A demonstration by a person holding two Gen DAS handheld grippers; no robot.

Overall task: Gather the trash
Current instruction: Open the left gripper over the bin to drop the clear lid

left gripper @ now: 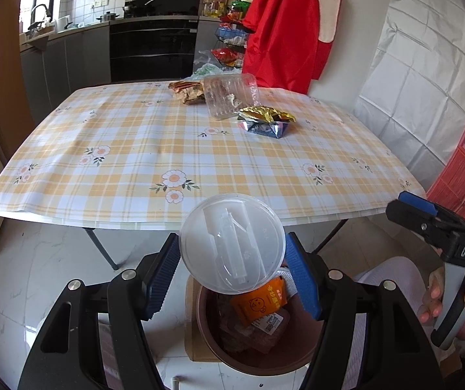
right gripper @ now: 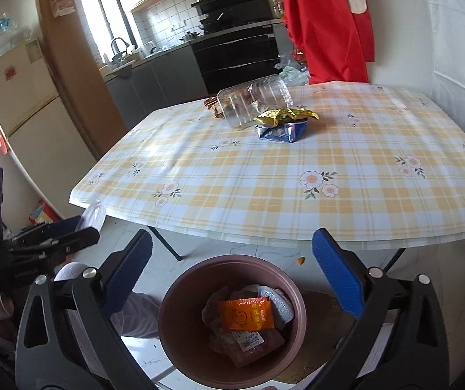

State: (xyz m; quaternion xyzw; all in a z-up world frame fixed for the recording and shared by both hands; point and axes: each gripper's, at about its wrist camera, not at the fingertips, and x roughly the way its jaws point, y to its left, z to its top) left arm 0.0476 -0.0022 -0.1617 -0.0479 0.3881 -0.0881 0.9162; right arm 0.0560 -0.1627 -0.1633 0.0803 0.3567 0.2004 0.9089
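Between left tongs (left gripper: pixel 232 273): plastic lid (left gripper: pixel 232 243)

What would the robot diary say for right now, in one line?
left gripper: holding clear lid above brown bin | right gripper: open, empty | table: wrappers left

Yellow-checked floral tablecloth (left gripper: pixel 167 136), brown bin (right gripper: pixel 180 325), orange packet (right gripper: pixel 245 313).

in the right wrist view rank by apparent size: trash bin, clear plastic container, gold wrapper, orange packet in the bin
1. trash bin, largest by far, though also nearest the camera
2. clear plastic container
3. gold wrapper and orange packet look about alike; the packet is nearer, so no firm ranking
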